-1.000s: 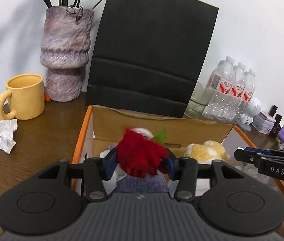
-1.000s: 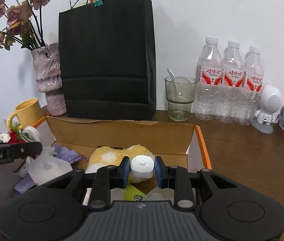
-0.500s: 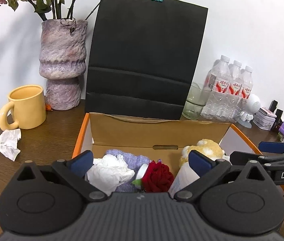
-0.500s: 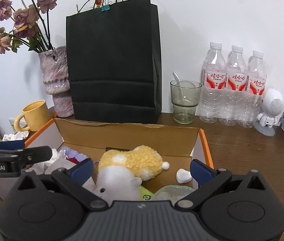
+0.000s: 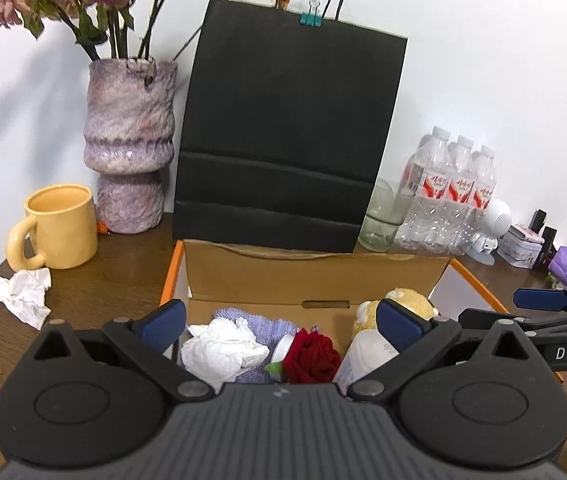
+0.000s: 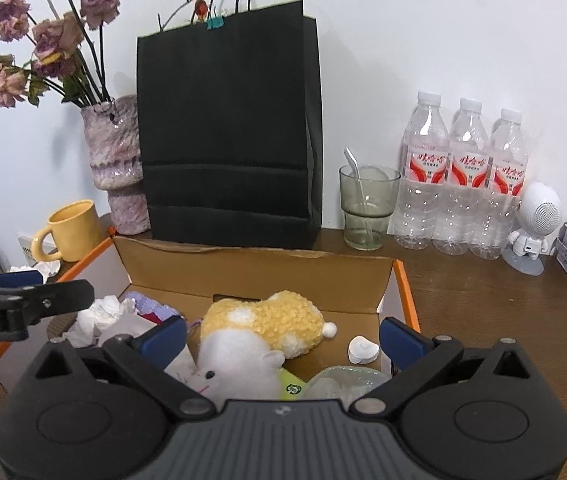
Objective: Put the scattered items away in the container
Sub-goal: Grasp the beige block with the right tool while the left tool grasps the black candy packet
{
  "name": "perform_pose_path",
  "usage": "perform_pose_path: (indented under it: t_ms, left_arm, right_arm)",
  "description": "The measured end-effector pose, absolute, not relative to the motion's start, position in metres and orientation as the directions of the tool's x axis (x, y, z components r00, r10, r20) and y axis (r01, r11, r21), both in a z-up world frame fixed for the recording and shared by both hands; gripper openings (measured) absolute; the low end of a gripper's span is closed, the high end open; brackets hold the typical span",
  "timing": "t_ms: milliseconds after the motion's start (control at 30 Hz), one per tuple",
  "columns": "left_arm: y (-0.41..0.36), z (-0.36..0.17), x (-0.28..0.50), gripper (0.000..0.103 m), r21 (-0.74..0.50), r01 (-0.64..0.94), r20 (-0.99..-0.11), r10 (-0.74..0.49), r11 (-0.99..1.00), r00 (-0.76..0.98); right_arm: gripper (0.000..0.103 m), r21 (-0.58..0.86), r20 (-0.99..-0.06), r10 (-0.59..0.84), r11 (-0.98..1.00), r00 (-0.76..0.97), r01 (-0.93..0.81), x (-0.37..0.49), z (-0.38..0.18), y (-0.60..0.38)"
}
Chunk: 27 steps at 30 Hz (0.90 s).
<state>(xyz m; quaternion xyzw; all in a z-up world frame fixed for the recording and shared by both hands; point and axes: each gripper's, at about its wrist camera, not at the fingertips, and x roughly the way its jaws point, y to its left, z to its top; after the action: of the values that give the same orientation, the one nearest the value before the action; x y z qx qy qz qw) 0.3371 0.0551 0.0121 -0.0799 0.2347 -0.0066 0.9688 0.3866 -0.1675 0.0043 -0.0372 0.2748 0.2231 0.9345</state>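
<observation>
Far left on the counter (image 5: 115,264), a crumpled tissue (image 5: 15,294) lies loose in front of the yellow mug (image 5: 57,232), well outside the box (image 5: 315,276). Judging by how it lies, it is the one scattered item not yet tidied, unless it counts as rubbish that belongs elsewhere. The mug, the vase (image 5: 129,148) of dried flowers and the black paper bag (image 5: 291,140) stand along the wall and look like fixtures, not clutter.

The left claw (image 5: 279,322) hangs over the near left part of the box with its fingers spread wide and nothing between them. Below it, inside the box, lie a white tissue wad (image 5: 223,350) on a purple knitted cloth (image 5: 279,326), a red rose (image 5: 311,356) beside a small white cap, and a white bottle (image 5: 367,354) leaning at the right.

Further right, the right claw (image 6: 283,336) is likewise released and empty above the box's right half. Under it rest a yellow and white plush toy (image 6: 271,320), a small white heart-shaped piece (image 6: 363,350) on the cardboard floor, a clear plastic item (image 6: 343,380) and something green that is mostly hidden.

Right of the box stand a glass (image 6: 367,208) with a spoon, three water bottles (image 6: 463,184), a small white robot figure (image 6: 535,228) and a tin; these seem to be background.

So the task looks nearly finished: most items sit in the box, and the tissue by the mug appears to be what remains.
</observation>
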Motion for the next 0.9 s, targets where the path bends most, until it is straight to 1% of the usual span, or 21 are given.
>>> perform_pose_path:
  t_ms: [133,300,367,467,700,833,900]
  left_arm:
    - [0.063,0.014,0.312,0.103,-0.160,-0.004,-0.421,-0.065,0.987,0.905]
    - [0.074,0.000,0.272,0.103,-0.088,0.014,-0.407,-0.048,0.996,0.912]
    - [0.078,-0.006,0.256,0.103,-0.081,0.015,-0.414,-0.048,0.997,0.909]
    - [0.082,-0.014,0.236,0.103,-0.096,0.011,-0.428,-0.051,0.995,0.902]
    - [0.071,-0.037,0.228,0.103,-0.121,0.045,-0.515,-0.101,0.992,0.851]
    - [0.058,-0.050,0.236,0.103,-0.085,0.028,-0.565,-0.071,0.996,0.822]
    - [0.053,-0.052,0.239,0.103,-0.079,0.012,-0.569,-0.055,0.997,0.821]
  right_arm:
    - [0.103,0.044,-0.505,0.396,0.899,0.767,-0.436,0.368,0.012,-0.176]
    - [0.103,0.006,-0.474,0.388,0.899,0.790,-0.438,0.327,0.006,-0.198]
    - [0.103,0.002,-0.478,0.388,0.897,0.788,-0.441,0.309,-0.002,-0.207]
    - [0.103,0.005,-0.510,0.381,0.898,0.771,-0.441,0.289,-0.017,-0.215]
    - [0.103,0.030,-0.572,0.381,0.895,0.726,-0.445,0.263,-0.048,-0.213]
    - [0.103,0.013,-0.602,0.360,0.897,0.712,-0.443,0.265,-0.062,-0.200]
    - [0.102,0.001,-0.612,0.346,0.900,0.712,-0.436,0.267,-0.066,-0.193]
